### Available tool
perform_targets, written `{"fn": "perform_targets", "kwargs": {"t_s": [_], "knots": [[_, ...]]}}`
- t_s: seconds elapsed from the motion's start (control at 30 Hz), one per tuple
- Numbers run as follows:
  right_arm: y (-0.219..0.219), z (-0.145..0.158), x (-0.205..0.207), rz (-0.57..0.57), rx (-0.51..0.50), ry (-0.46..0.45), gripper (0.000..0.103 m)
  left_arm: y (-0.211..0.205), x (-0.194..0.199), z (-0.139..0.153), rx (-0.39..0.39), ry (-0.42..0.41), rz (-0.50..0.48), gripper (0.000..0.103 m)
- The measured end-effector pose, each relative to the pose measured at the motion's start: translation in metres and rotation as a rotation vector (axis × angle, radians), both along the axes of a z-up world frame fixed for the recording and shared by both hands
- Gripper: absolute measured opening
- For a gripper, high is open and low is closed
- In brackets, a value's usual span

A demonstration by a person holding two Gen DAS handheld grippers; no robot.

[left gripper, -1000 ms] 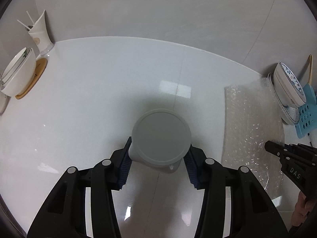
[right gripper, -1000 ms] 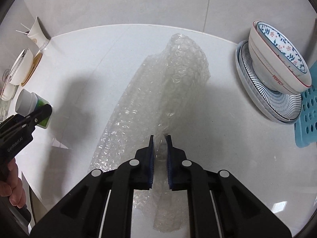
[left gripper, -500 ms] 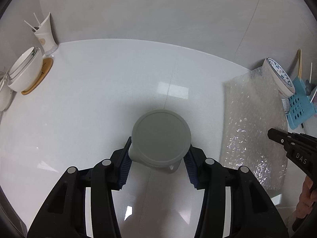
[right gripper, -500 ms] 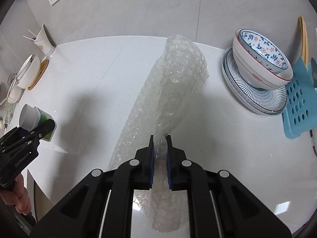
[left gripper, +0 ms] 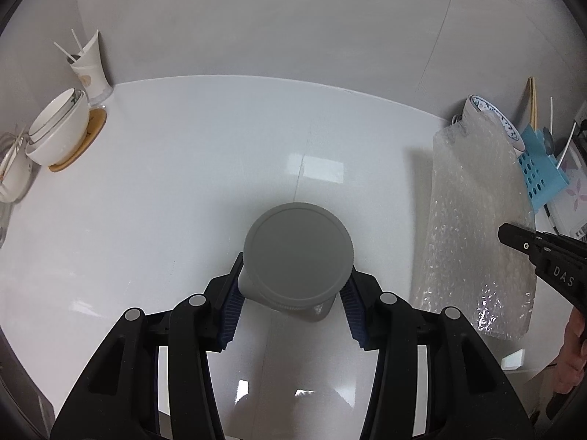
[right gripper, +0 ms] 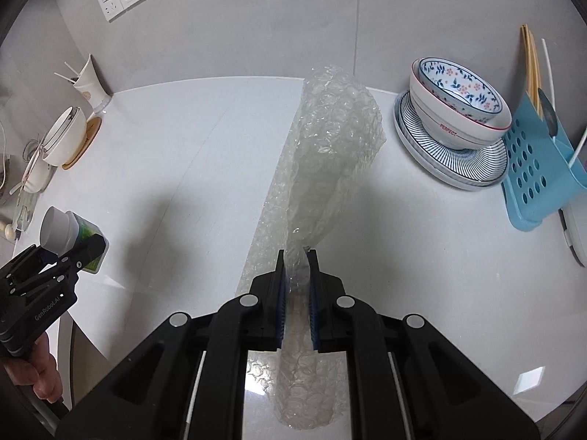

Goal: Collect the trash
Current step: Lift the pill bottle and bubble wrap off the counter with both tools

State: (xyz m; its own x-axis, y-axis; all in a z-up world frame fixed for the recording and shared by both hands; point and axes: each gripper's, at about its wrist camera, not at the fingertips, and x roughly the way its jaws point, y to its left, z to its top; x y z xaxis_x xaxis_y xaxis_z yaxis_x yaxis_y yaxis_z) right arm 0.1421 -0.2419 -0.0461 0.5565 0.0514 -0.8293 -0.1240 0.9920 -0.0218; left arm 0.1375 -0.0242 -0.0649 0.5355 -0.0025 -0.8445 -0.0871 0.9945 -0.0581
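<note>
left claw (left gripper: 293, 310) – clamped on jar (left gripper: 298, 255); right claw (right gripper: 296, 275) – clamped on bubble wrap (right gripper: 330, 154); bowl (right gripper: 460, 110): "PERFECT"

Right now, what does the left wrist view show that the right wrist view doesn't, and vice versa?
Left wrist only: the grey round lid of the held white jar seen face-on.
Right wrist only: the jar's green label, the striped plate under the floral bowl, and the right gripper pinching the clear bubble wrap.
Both: the white countertop, white bowls on a wooden coaster, and blue perforated rack.
</note>
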Motion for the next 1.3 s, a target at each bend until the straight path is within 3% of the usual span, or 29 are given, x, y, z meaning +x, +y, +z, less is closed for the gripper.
{"fn": "perform_targets", "kwargs": {"t_s": [0.77, 1.3], "knots": [[0.004, 0.008, -0.077, -0.029, 0.016, -0.042, 0.009, -0.004, -0.072, 0.023, 0.001, -0.031, -0.054, 0.047], [0.013, 0.004, -0.132, -0.029, 0.033, -0.064, 0.009, -0.007, -0.126, 0.019, -0.005, -0.035, -0.068, 0.047]]}}
